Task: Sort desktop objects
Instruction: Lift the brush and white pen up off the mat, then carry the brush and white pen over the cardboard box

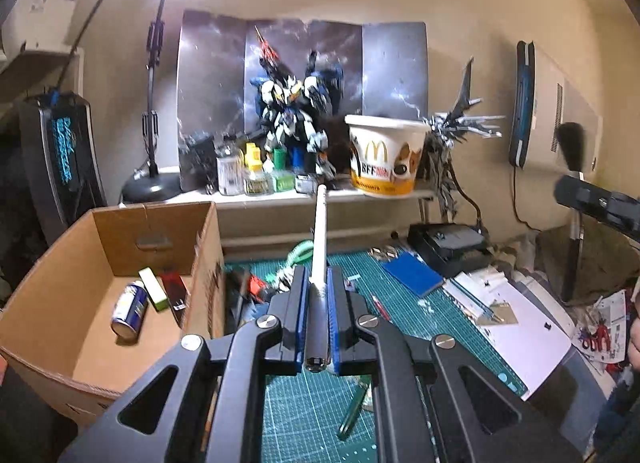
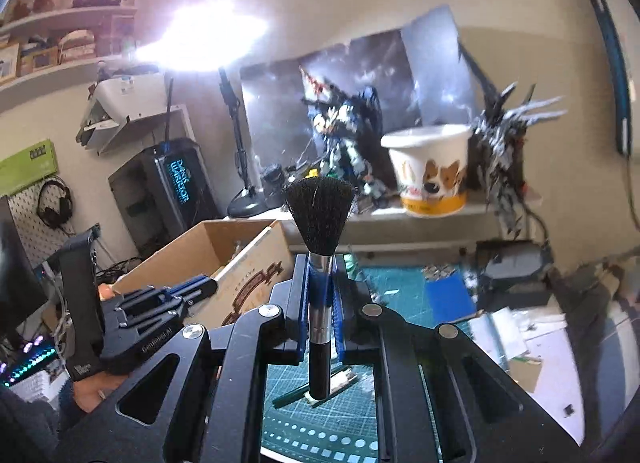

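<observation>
My left gripper (image 1: 319, 275) is shut on a long pen-like tool (image 1: 321, 231) with a dark handle and a white shaft that points toward the back shelf, raised above the green cutting mat (image 1: 404, 315). Left of it stands an open cardboard box (image 1: 52, 275) holding a spray can (image 1: 130, 313), a green box (image 1: 154, 289) and a red-black item. My right gripper (image 2: 320, 263) is shut on the silver ferrule of a black-bristled brush (image 2: 319, 211), bristles up. The left wrist view shows that brush (image 1: 571, 139) at the right edge. The left gripper (image 2: 192, 289) appears beside the box (image 2: 248, 263).
On the back shelf stand a paper bucket (image 1: 386, 157), a robot model (image 1: 292, 111), small paint bottles (image 1: 248, 175) and a lit desk lamp (image 1: 151, 183). A blue pad (image 1: 412, 275), papers (image 1: 532, 327), a green pen (image 1: 354, 411) and small parts litter the mat.
</observation>
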`<state>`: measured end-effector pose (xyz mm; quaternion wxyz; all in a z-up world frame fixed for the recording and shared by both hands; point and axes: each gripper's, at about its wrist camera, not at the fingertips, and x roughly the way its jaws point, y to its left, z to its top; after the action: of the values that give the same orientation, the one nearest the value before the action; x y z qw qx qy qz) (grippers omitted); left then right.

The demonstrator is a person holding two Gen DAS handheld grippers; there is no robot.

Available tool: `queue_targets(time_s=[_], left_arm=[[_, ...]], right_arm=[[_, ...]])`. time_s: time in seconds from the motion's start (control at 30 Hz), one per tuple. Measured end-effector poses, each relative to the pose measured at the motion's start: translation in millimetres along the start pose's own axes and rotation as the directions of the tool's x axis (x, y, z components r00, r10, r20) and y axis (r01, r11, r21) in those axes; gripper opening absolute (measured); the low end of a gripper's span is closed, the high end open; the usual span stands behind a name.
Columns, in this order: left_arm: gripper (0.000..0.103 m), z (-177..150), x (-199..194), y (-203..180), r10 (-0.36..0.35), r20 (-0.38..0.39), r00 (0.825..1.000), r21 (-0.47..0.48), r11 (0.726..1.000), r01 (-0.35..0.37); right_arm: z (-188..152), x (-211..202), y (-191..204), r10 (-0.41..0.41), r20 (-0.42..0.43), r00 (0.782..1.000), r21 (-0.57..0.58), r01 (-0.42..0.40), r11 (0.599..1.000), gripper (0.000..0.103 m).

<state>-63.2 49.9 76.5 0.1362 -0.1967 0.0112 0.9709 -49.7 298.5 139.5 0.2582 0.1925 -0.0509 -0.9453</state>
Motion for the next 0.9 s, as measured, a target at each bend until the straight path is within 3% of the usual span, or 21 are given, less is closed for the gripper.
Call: queue_targets(time_s=[0.43, 0.57, 0.63, 0.77, 0.9], left_arm=[[0.009, 44.2, -38.4, -0.5, 0.071, 0.167, 0.983, 0.016, 0.997, -0.075], [0.009, 36.8, -39.8, -1.3, 0.118, 0.17, 0.978, 0.029, 0.992, -0.125], [0.009, 32.8, -39.0, 0.1, 0.113, 0.157, 0.981, 0.023, 0.993, -0.118], [0.009, 30.9, -39.9, 3.4, 0.124, 0.147, 0.981, 0.04, 0.991, -0.131], [0.009, 29.9, -43.0, 10.3, 0.118, 0.139, 0.983, 0.023, 0.992, -0.122]], right_arm=[[17.9, -32.8, 21.2, -0.131, 0.094, 0.987, -0.05, 0.136, 0.99, 0.01], [5.3, -30.2, 21.9, -0.19, 0.068, 0.979, -0.011, 0.192, 0.981, 0.01], [-4.7, -28.4, 20.1, -0.177, 0.068, 0.982, 0.029, 0.176, 0.984, 0.01], [-16.7, -13.6, 22.3, -0.165, 0.021, 0.986, -0.003, 0.165, 0.986, 0.01], [-16.0, -19.8, 27.6, -0.154, 0.054, 0.987, -0.019, 0.156, 0.988, 0.01]])
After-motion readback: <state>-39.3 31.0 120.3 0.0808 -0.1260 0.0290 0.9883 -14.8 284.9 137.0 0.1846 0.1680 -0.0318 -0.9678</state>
